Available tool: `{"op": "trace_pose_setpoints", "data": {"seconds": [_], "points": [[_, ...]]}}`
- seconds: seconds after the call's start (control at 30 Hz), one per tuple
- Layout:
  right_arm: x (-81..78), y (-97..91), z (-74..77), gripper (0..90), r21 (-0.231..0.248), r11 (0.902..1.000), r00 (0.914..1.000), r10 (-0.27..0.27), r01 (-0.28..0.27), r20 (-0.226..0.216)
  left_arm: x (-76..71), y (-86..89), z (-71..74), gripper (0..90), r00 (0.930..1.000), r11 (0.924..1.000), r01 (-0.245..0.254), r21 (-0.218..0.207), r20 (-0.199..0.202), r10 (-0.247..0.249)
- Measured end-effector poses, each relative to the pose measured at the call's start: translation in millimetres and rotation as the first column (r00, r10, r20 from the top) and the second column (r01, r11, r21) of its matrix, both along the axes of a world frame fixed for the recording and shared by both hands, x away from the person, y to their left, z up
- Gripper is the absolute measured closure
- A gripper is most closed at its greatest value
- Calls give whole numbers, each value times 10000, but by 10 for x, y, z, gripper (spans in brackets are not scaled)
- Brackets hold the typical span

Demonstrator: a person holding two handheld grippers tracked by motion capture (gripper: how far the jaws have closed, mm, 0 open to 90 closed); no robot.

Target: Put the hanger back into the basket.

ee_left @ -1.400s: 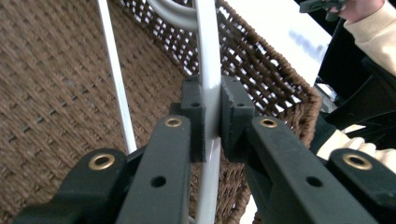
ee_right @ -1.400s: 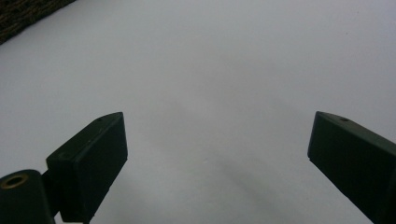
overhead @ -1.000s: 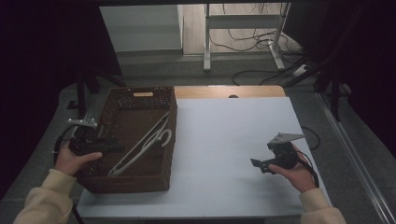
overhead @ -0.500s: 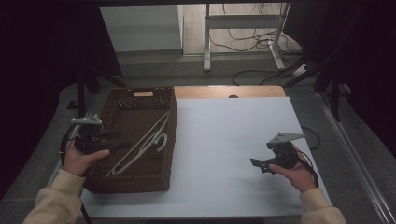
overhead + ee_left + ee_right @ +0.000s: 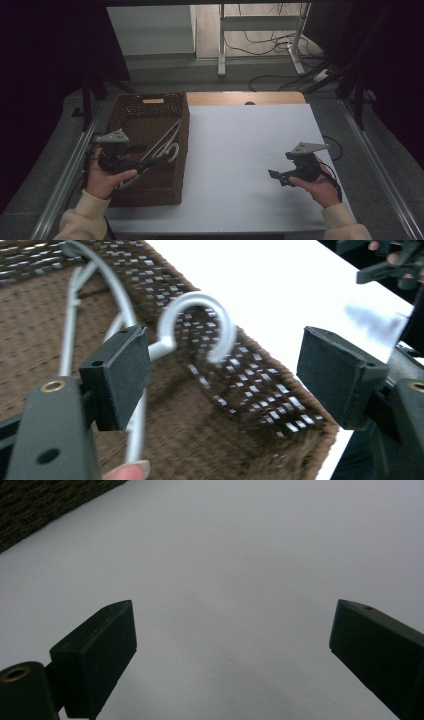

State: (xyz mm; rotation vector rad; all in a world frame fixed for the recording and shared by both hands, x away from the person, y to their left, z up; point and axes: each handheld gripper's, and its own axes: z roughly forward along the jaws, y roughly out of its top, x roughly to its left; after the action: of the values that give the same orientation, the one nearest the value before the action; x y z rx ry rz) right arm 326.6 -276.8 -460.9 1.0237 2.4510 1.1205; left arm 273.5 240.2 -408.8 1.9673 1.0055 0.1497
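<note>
From the high view, the left tongs [image 5: 150, 161] hang over the brown woven basket [image 5: 131, 192] at the left of the white surface [image 5: 240, 150], reaching in toward the pale hangers [image 5: 167, 142] lying inside; their long bodies run from the near left up toward the far right, hooks on the side next to the surface. The right tongs [image 5: 272, 174] sit well apart over bare surface, so the left hand is clearly the nearer one. Down the left gripper view, the left tongs [image 5: 225, 372] are wide open with nothing gripped, and a hanger's hook [image 5: 200, 320] curls between the jaws, its neck just beside the left pad; the basket wall stands close behind it. In the right gripper view, the right tongs [image 5: 232, 650] gape open too, empty, over plain white surface
</note>
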Motion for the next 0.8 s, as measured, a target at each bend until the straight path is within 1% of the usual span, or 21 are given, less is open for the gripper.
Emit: {"op": "trace_pose_setpoints", "data": {"seconds": [0.13, 0.27, 0.3, 0.4, 0.47, 0.57, 0.67, 0.8], "points": [[-27, -1, 19, 51, 8, 10000, 10000, 4, -4, 87, -56, -165, -7, 218, 9988, 9988, 443, -190, 209, -439], [-43, 4, 24, 52, -46, 10000, 9999, 20, -19, 109, -118, -315, -18, 219, 9962, 9961, 802, -370, 375, -788], [-49, 5, 22, 53, -56, 10000, 9999, 44, -44, 120, -139, -354, -26, 219, 9957, 9953, 840, -474, 424, -820], [-70, 11, 25, 54, -85, 9999, 9998, 115, -114, 142, -185, -449, -37, 218, 9935, 9943, 985, -399, 607, -960], [-78, 14, 26, 55, -86, 9999, 9998, 138, -137, 164, -189, -467, -32, 218, 9930, 9940, 1013, -409, 658, -985], [-87, 12, 25, 56, -25, 9999, 9996, 145, -144, 228, -175, -468, -56, 218, 9943, 9958, 884, -240, 620, -868], [-92, 5, 30, 56, 25, 9999, 9995, 142, -142, 296, -161, -480, -94, 217, 9942, 9957, 923, -74, 556, -917], [-98, -21, 41, 56, 117, 9999, 9990, 20, -25, 443, -153, -491, -106, 211, 9932, 9950, 998, -8, 606, -995]]}}
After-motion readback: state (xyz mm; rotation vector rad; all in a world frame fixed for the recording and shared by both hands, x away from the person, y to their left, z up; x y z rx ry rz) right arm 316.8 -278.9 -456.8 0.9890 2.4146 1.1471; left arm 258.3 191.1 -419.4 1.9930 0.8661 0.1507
